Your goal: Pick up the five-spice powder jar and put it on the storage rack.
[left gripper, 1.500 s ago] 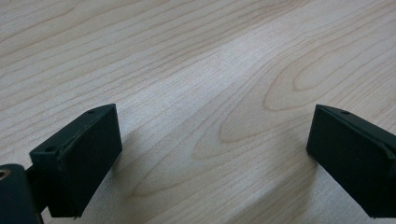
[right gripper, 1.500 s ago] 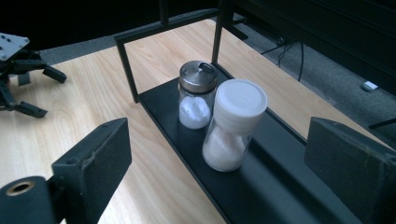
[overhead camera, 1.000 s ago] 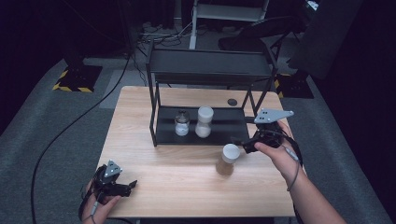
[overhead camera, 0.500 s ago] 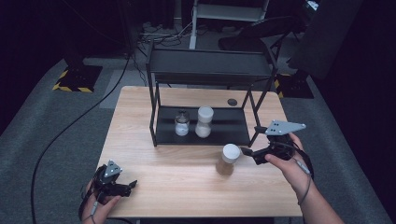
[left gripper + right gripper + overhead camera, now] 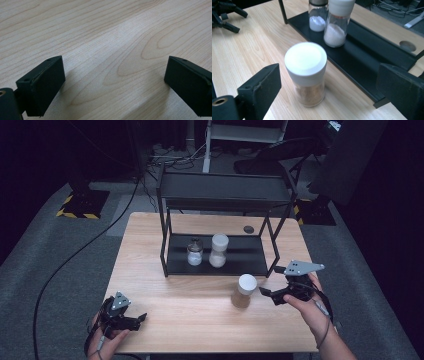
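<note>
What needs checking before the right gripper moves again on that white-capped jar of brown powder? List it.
1. Right gripper open: ok, jaws stand wide apart.
2. White-capped glass jar of brown powder upright on the light wooden table: ok.
3. Jar free of the jaws: ok, gaps on both sides.
4. Jar clear of the black metal shelf rack: ok, it stands in front of it.
5. Two jars of white powder upright on the lower shelf: ok.
6. Left gripper out of the way: ok, open at the near corner.

Left hand-held gripper (image 5: 141, 317) and right hand-held gripper (image 5: 266, 294) both gape wide, low over the table.
</note>
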`<act>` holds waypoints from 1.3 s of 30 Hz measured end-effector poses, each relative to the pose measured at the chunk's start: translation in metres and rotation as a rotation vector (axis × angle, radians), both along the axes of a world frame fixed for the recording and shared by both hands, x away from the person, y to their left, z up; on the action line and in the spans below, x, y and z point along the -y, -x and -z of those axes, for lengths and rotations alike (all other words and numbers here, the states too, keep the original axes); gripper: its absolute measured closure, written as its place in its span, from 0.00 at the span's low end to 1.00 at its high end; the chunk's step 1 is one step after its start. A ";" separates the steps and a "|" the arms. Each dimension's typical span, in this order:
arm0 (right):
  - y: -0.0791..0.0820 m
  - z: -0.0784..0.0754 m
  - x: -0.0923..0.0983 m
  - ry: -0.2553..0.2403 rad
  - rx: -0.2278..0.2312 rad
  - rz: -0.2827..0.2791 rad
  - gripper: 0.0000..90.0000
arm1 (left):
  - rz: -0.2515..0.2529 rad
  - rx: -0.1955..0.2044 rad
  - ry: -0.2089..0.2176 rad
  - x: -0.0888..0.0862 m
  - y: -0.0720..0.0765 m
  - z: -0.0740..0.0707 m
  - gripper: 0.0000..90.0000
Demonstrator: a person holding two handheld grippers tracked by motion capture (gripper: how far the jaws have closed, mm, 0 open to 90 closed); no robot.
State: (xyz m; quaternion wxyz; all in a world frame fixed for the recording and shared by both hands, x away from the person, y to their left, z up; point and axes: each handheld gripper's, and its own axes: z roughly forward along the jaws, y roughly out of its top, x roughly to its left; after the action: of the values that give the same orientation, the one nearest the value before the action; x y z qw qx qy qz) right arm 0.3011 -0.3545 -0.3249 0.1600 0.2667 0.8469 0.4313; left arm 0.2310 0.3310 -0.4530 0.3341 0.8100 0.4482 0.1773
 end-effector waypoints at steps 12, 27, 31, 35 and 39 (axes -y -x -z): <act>-0.001 0.031 0.002 0.002 -0.033 -0.001 0.07 | -0.001 0.000 0.000 0.000 0.000 0.000 0.03; -0.006 0.050 -0.002 0.019 -0.034 -0.022 0.07 | -0.003 -0.001 -0.001 0.000 0.000 0.000 0.03; -0.010 0.051 -0.007 0.022 -0.032 -0.034 0.07 | -0.003 -0.001 -0.001 0.000 0.000 0.000 0.03; -0.016 0.052 -0.013 0.023 -0.034 -0.051 0.07 | -0.003 -0.002 -0.001 0.000 -0.001 0.000 0.03; -0.023 0.053 -0.021 0.026 -0.035 -0.075 0.07 | -0.004 -0.002 0.000 0.000 -0.001 0.000 0.03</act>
State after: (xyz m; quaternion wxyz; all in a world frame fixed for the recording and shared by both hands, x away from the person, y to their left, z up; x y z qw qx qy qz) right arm 0.3239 -0.3332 -0.3774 0.1323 0.2401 0.8646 0.4211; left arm 0.2316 0.3306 -0.4527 0.3332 0.8093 0.4502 0.1771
